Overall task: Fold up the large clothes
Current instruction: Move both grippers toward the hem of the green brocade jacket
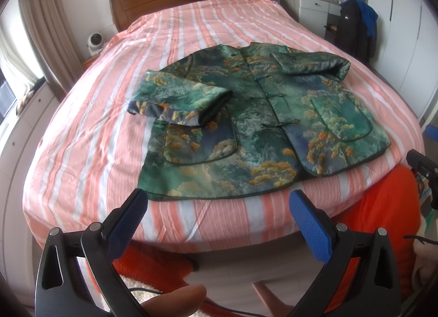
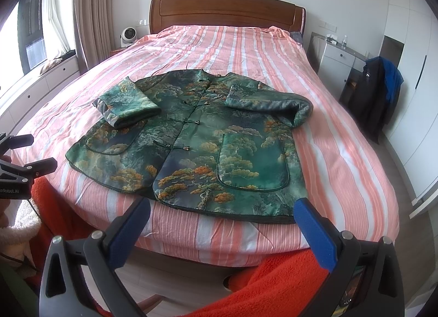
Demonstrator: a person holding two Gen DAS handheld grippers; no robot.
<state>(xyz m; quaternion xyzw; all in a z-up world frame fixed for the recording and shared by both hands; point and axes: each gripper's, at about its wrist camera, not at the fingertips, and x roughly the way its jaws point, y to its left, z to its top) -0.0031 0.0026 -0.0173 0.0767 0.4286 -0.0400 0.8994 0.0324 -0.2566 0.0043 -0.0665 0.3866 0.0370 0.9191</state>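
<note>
A green padded jacket [image 1: 246,125] with orange tree print lies front up and buttoned on the bed, hem toward me. Both sleeves are folded in across the chest. It also shows in the right wrist view [image 2: 197,139]. My left gripper [image 1: 219,202] is open and empty, held just before the hem at the bed's near edge. My right gripper [image 2: 221,210] is open and empty, also just before the hem. The left gripper's body shows at the left edge of the right wrist view [image 2: 19,172].
The bed has a pink and white striped sheet [image 2: 342,153] and a wooden headboard [image 2: 227,13]. A small white fan [image 2: 128,35] stands at the far left. A chair with dark clothes [image 2: 375,95] stands right of the bed. Orange fleece [image 2: 273,284] is below me.
</note>
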